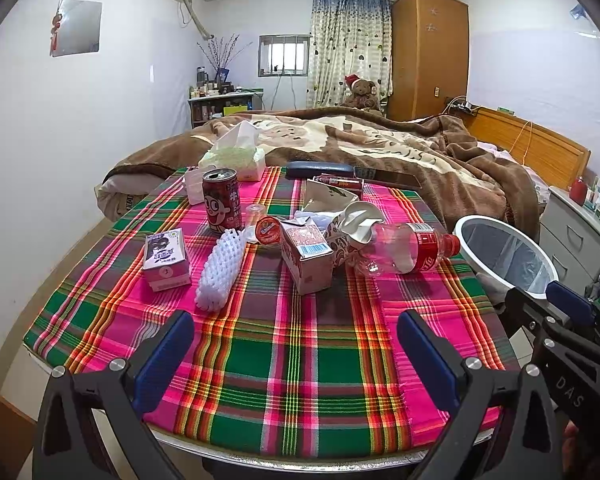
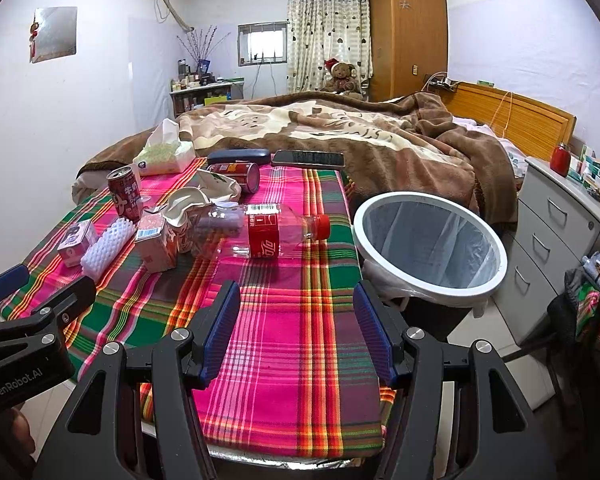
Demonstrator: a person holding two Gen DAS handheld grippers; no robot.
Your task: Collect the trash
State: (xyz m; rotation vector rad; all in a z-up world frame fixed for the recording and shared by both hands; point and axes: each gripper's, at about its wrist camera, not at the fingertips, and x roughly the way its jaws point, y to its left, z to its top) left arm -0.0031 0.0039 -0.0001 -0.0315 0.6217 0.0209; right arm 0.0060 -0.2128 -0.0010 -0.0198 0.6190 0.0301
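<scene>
Trash lies on the plaid-covered table: an empty cola bottle on its side, a torn pink carton, a crumpled paper cup, a white foam net, a small milk box, a red can and a jelly cup. The white-rimmed trash bin with a clear liner stands at the table's right side. My left gripper is open and empty over the near table edge. My right gripper is open and empty, with the bottle ahead and the bin to its right.
A tissue pack, a dark glasses case, a phone and a lying red can are at the table's far edge. A bed with a brown blanket lies behind. Grey drawers stand right of the bin.
</scene>
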